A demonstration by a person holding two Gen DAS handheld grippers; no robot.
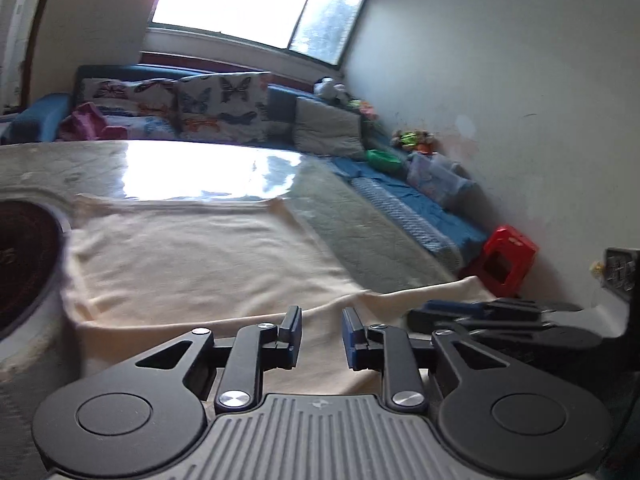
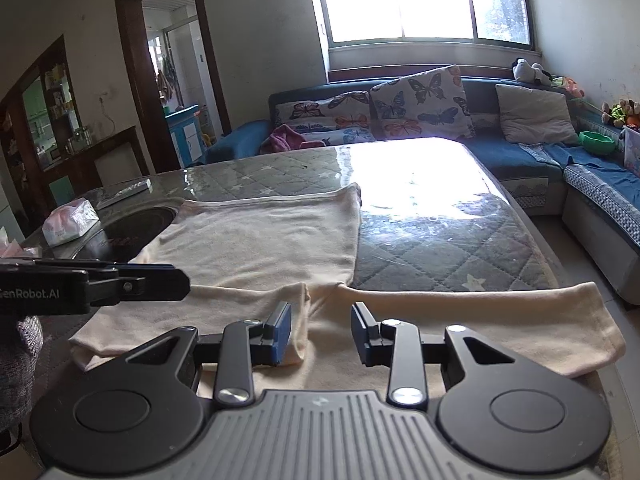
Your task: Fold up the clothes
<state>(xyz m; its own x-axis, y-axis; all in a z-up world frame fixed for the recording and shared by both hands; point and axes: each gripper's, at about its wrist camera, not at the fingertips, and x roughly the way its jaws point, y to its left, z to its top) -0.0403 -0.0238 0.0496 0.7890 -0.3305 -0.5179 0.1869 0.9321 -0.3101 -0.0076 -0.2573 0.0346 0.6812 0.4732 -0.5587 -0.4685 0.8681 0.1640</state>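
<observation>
Because the cream shirt (image 2: 256, 236) lies flat mid-frame for folding, both the left gripper (image 1: 322, 334) and right gripper (image 2: 320, 330) hover lower-centre, fingers apart, holding nothing.

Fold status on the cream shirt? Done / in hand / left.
Done: the cream knit shirt lies spread on the quilted table. In hand: nothing; left gripper and right gripper are open over its near edge. Left: apparently every fold; one sleeve lies extended.
</observation>
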